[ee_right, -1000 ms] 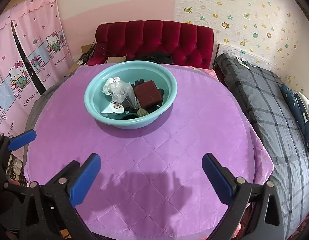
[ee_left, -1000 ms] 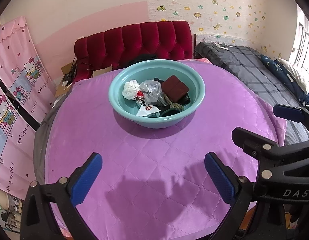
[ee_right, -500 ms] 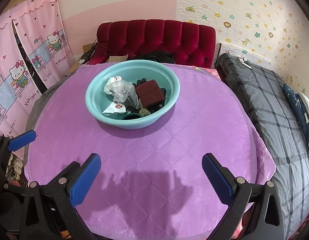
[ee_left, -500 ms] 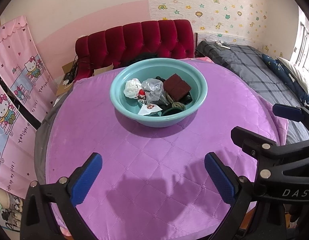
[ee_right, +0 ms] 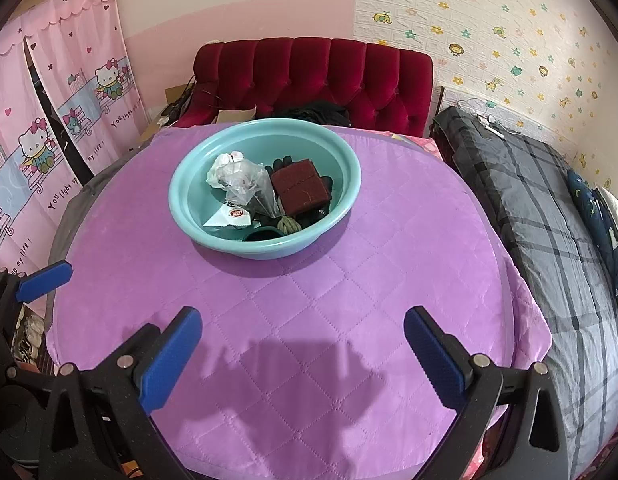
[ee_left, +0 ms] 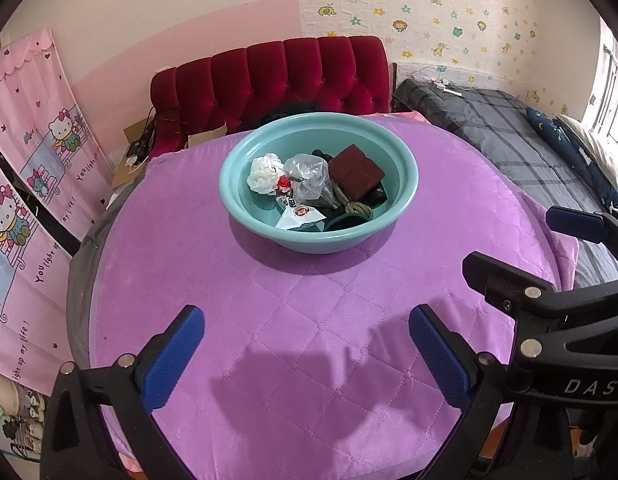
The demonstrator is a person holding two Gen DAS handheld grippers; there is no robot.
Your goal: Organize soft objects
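Note:
A teal basin (ee_left: 393, 152) (ee_right: 349, 168) stands on the far half of a round table under a purple quilted cloth (ee_left: 269, 300) (ee_right: 349, 280). Inside lie a dark red sponge pad (ee_left: 355, 170) (ee_right: 299, 188), a clear plastic bag (ee_left: 307, 174) (ee_right: 249, 184), a crumpled white bag (ee_left: 263, 172) (ee_right: 221, 164), a white sachet (ee_left: 299, 214) (ee_right: 229, 216), a coil of green cord (ee_left: 359, 210) (ee_right: 289, 224) and dark items. My left gripper (ee_left: 305, 356) hovers open over the near cloth, well short of the basin. My right gripper (ee_right: 303, 356) is open beside it, holding nothing.
A red tufted headboard (ee_left: 277, 76) (ee_right: 309, 76) stands behind the table. A bed with a grey plaid blanket (ee_left: 497, 128) (ee_right: 541, 216) runs along the right. Pink cartoon curtains (ee_left: 33, 152) (ee_right: 69, 100) hang on the left. The right gripper's frame (ee_left: 549, 320) shows in the left wrist view.
Both wrist views have shifted slightly, so the basin sits a little further right in each. Both grippers stay open and nothing has been touched.

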